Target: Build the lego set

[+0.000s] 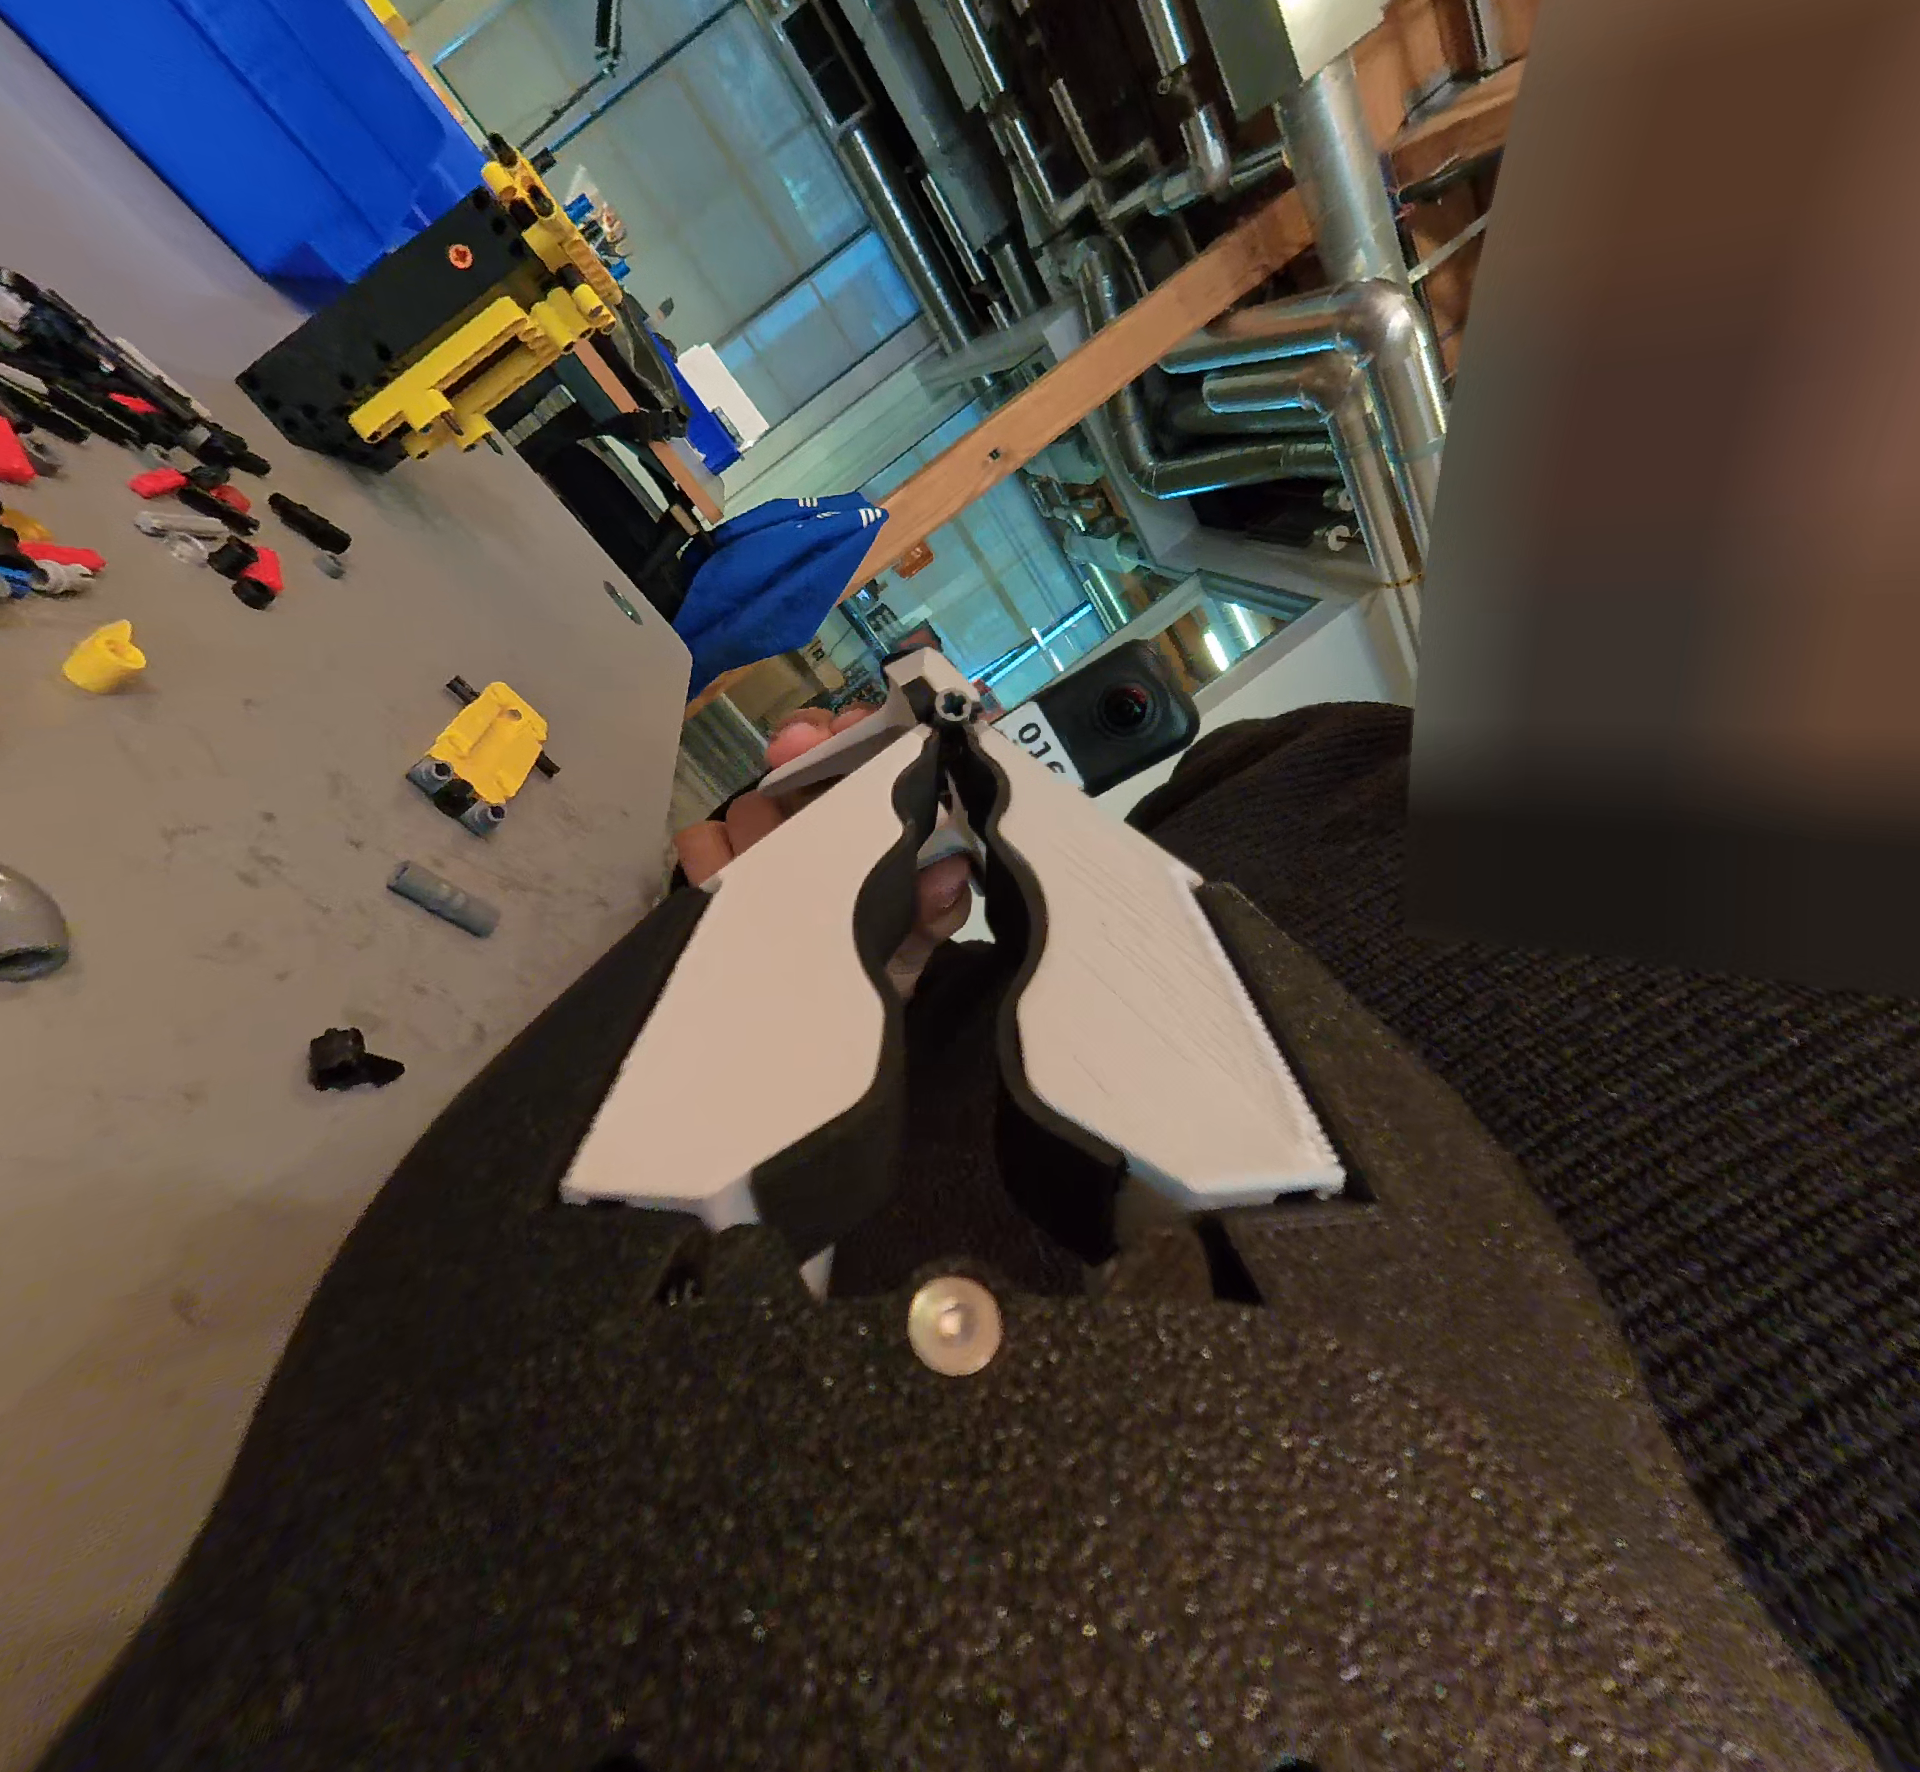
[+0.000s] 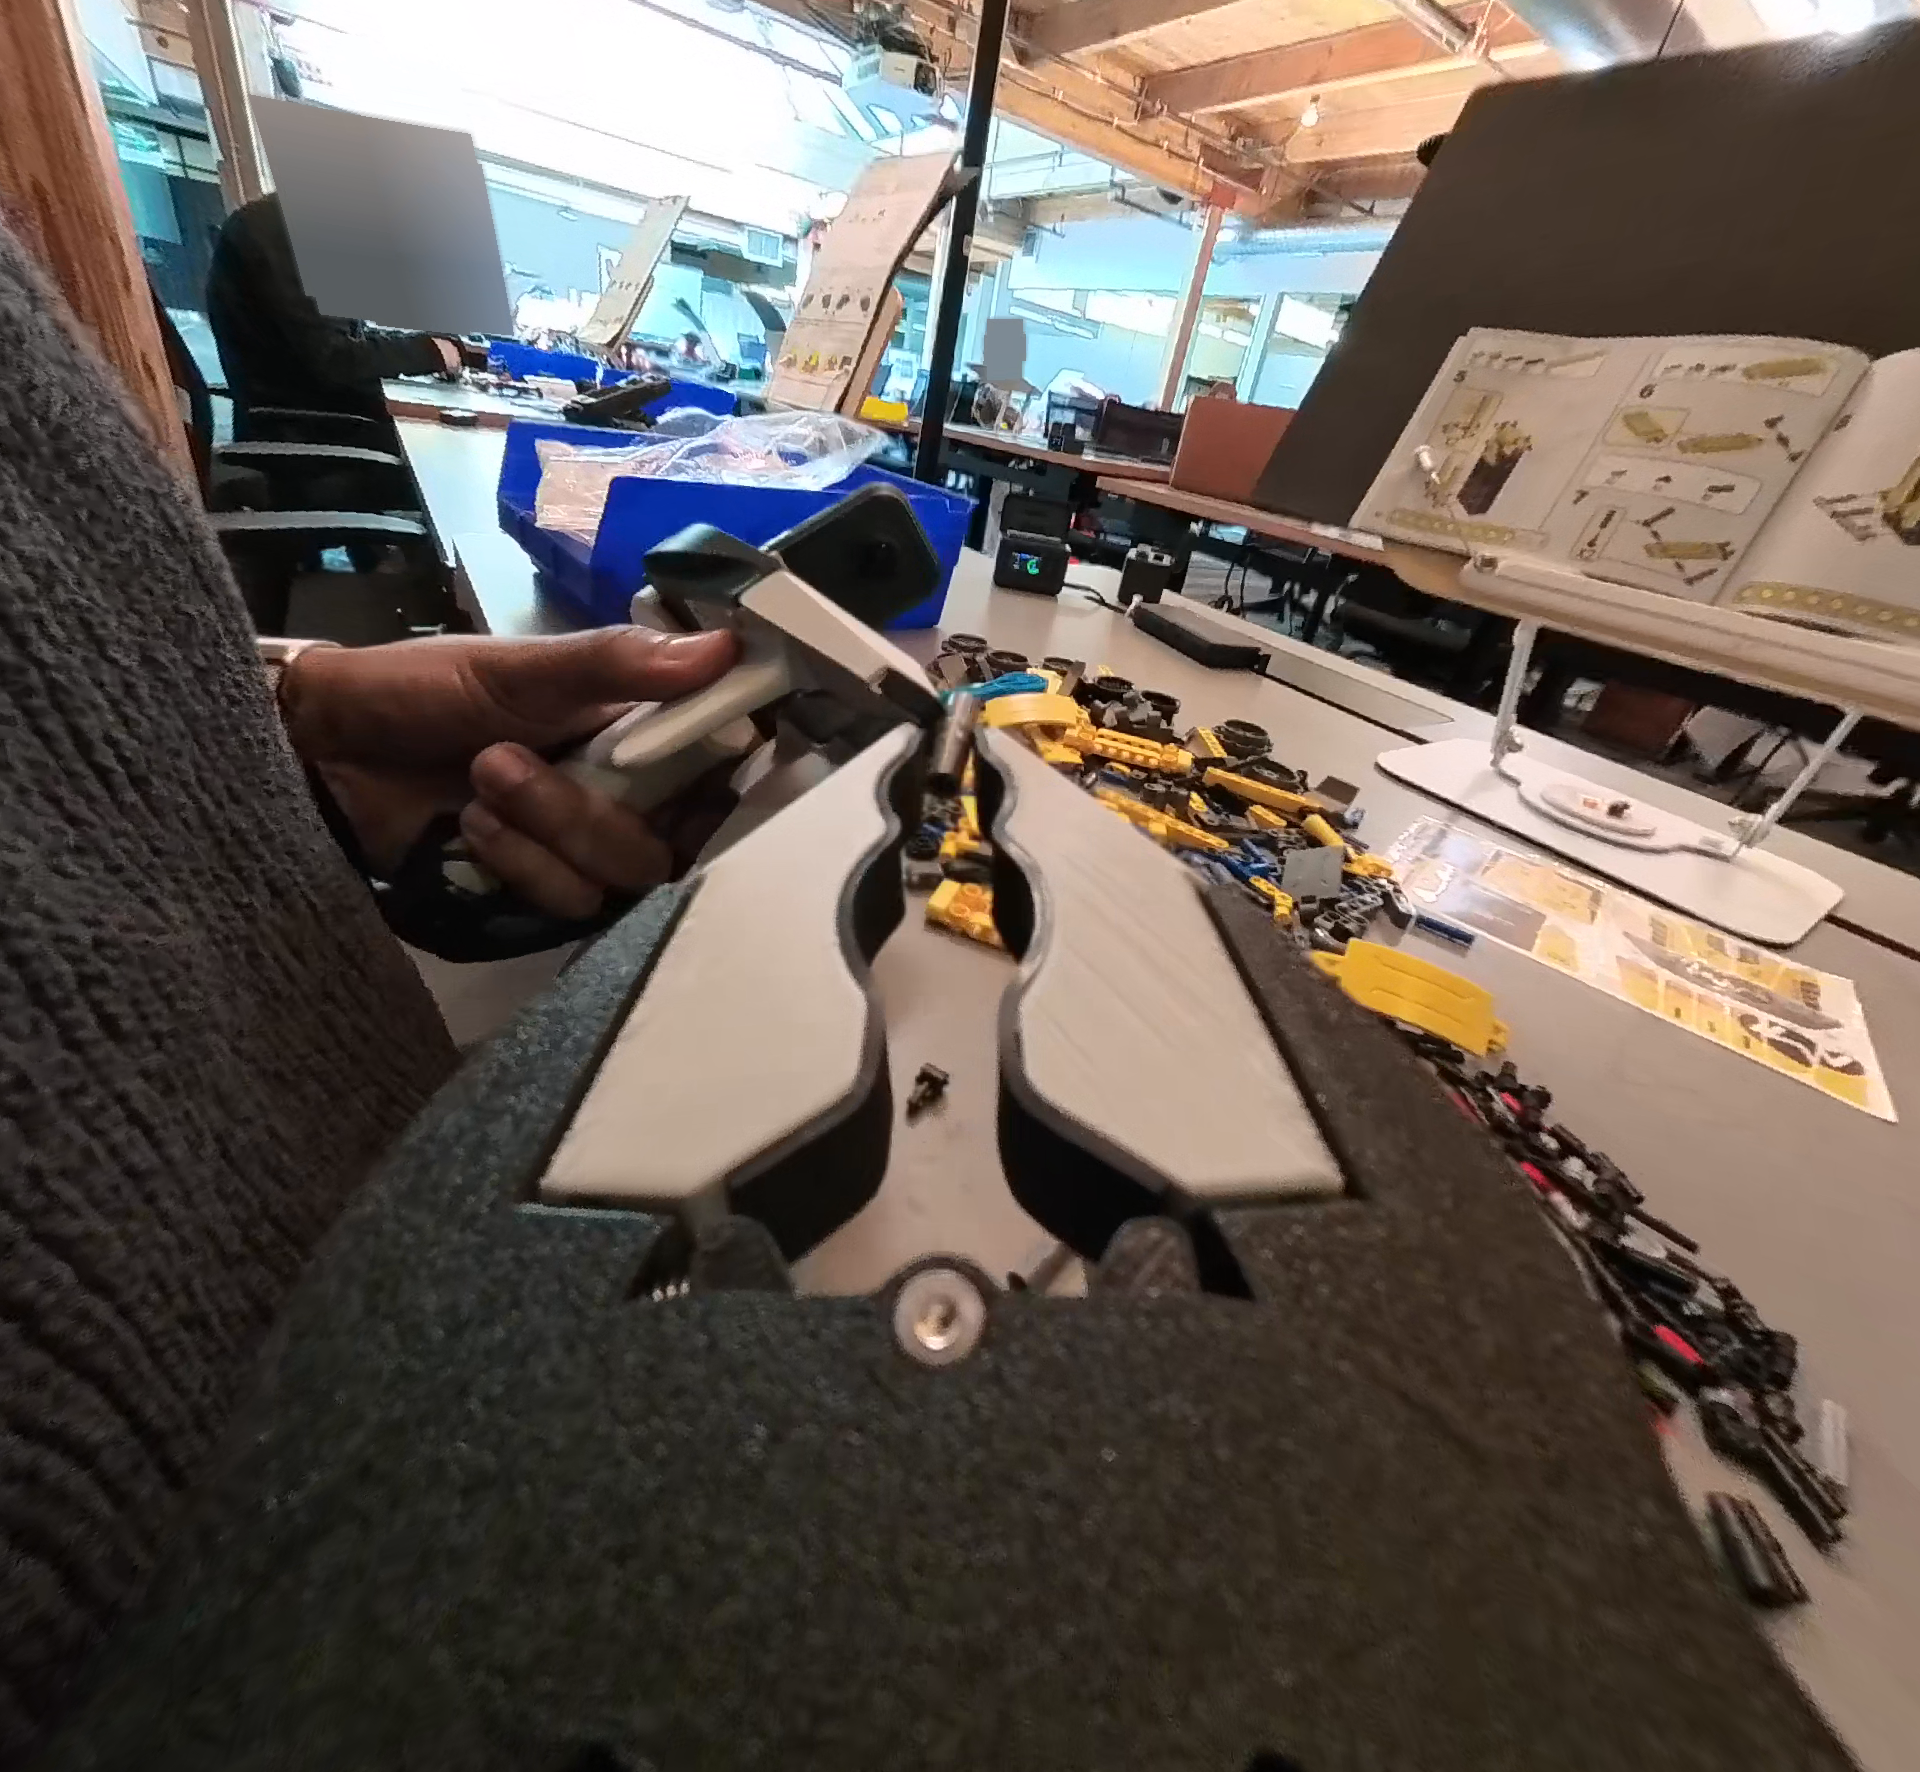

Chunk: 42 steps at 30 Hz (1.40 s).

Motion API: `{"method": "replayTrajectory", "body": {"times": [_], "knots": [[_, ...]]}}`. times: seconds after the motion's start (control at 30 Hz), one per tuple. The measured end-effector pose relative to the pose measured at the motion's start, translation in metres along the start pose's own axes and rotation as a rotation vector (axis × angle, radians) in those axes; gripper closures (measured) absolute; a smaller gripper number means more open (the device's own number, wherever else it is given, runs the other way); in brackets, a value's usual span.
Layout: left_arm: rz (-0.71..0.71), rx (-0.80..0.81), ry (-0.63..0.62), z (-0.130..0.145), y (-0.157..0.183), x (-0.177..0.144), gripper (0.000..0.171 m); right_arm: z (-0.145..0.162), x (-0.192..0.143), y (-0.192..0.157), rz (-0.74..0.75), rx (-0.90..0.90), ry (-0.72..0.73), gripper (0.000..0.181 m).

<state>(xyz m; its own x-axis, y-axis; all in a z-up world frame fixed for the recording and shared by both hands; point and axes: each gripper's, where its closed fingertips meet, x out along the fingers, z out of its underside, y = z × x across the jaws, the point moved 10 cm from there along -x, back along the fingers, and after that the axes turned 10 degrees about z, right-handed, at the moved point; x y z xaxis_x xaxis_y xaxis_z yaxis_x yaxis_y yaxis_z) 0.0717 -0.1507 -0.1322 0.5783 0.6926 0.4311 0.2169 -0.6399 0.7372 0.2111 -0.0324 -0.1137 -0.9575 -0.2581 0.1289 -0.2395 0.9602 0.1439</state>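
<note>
Grey pin (image 2: 948,748) pinched between both tools' tips.

We see a grey counter (image 2: 1714,1192) under scattered building bricks. In the right wrist view, a heap of yellow, black and blue bricks (image 2: 1164,787) lies just beyond our fingers, and a yellow panel piece (image 2: 1413,984) sits right of them beside a printed sheet (image 2: 1642,964). A line of small black pins (image 2: 1621,1234) runs along the right side. One black pin (image 2: 928,1088) lies between the fingers. Farther right stands a white book stand (image 2: 1621,818); beyond the fingers to the left, a blue bin (image 2: 727,517). In the left wrist view, left of the fingers, a yellow-and-black assembly (image 1: 457,340), a small yellow piece (image 1: 488,746) and a grey connector (image 1: 442,899) rest on the counter.
</note>
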Motion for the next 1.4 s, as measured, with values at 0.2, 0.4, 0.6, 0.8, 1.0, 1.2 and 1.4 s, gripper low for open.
{"method": "replayTrajectory", "body": {"times": [0.2, 0.4, 0.6, 0.8, 1.0, 1.2, 1.4], "knots": [[-0.034, 0.028, -0.002, -0.002, -0.002, 0.002, 0.168, 0.000, 0.000, 0.005, 0.001, 0.050, -0.050, 0.174], [-0.225, 0.176, -0.111, -0.008, 0.006, 0.003, 0.155, 0.003, 0.001, 0.006, -0.007, 0.059, -0.077, 0.175], [-0.435, 0.330, -0.219, -0.017, 0.010, -0.008, 0.138, 0.011, 0.001, 0.011, -0.009, 0.075, -0.133, 0.175], [-0.561, 0.401, -0.340, -0.017, 0.004, -0.011, 0.138, 0.014, -0.004, 0.020, -0.008, 0.111, -0.152, 0.175], [-0.597, 0.439, -0.343, -0.018, 0.004, -0.006, 0.129, 0.022, -0.003, 0.015, -0.042, 0.103, -0.195, 0.174], [-0.745, 0.468, -0.449, -0.011, -0.002, -0.010, 0.128, 0.024, -0.002, 0.013, -0.060, 0.068, -0.216, 0.175], [-0.762, 0.465, -0.475, -0.007, -0.005, -0.006, 0.128, 0.023, -0.001, 0.013, -0.070, 0.070, -0.204, 0.174]]}}
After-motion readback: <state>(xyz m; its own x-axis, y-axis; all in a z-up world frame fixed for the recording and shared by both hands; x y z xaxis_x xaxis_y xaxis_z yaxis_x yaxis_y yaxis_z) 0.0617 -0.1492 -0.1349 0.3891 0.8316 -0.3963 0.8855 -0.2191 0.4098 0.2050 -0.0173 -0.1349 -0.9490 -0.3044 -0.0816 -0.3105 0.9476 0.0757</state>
